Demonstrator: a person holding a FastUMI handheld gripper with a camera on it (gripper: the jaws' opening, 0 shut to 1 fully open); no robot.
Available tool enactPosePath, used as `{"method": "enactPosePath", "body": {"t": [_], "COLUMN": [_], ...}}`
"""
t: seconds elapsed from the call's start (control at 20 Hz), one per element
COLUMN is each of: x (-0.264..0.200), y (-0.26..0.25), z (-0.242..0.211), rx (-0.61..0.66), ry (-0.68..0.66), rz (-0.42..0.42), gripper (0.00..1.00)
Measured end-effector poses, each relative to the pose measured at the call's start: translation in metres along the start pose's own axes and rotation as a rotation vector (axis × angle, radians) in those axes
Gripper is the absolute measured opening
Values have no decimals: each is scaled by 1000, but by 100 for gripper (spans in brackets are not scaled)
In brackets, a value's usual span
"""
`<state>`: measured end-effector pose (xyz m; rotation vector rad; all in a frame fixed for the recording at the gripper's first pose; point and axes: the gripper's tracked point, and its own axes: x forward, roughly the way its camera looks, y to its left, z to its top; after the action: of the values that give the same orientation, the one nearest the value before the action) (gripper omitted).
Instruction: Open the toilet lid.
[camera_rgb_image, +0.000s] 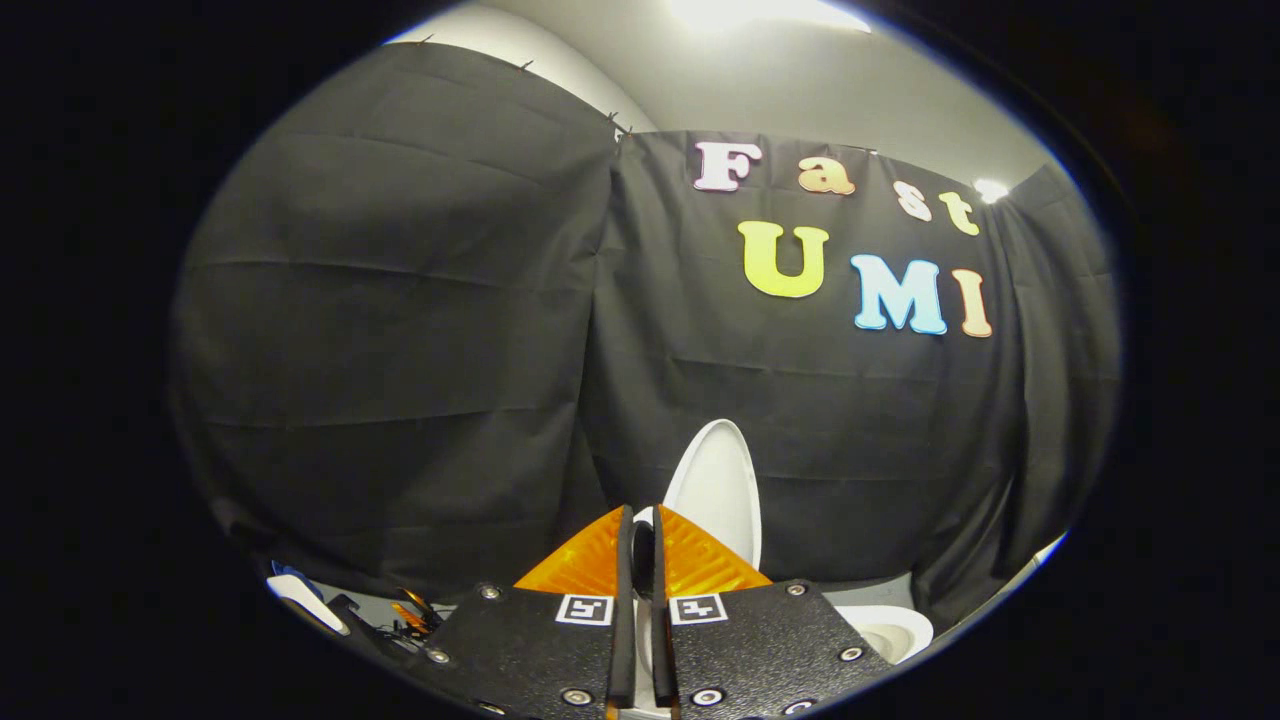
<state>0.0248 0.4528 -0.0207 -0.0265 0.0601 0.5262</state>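
Observation:
The white toilet lid (718, 490) stands raised, nearly upright, against the black cloth wall just beyond my fingertips and slightly to their right. Part of the white toilet bowl (893, 630) shows lower down, to the right of the right finger. My gripper (640, 520) is shut, with only a thin slit between its two fingers (590, 565). I see nothing held between them. The fingers cover the lid's lower left edge, and the hinge is hidden behind them.
Black cloth walls (400, 350) close the booth behind and to both sides. Down on the floor to the left lie a white and blue object (292, 592) and some small orange and black items (410, 612).

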Motion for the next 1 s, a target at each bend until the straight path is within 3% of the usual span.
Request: {"method": "enactPosePath", "body": {"t": [0.1,0.3,0.4,0.6,0.65,0.85,1.0], "x": [-7,-28,-53,-81,-89,-123,-147], "y": [-7,2,-21,-60,-69,-143,-199], "z": [1,21,46,73,78,93,92], "rx": [-2,85,104,185,211,245,180], "ry": [13,-5,-63,-158,-181,-245,-273], "rz": [8,145,106,52,54,-20,-83], "gripper": [11,24,27,84,90,94,94]}}
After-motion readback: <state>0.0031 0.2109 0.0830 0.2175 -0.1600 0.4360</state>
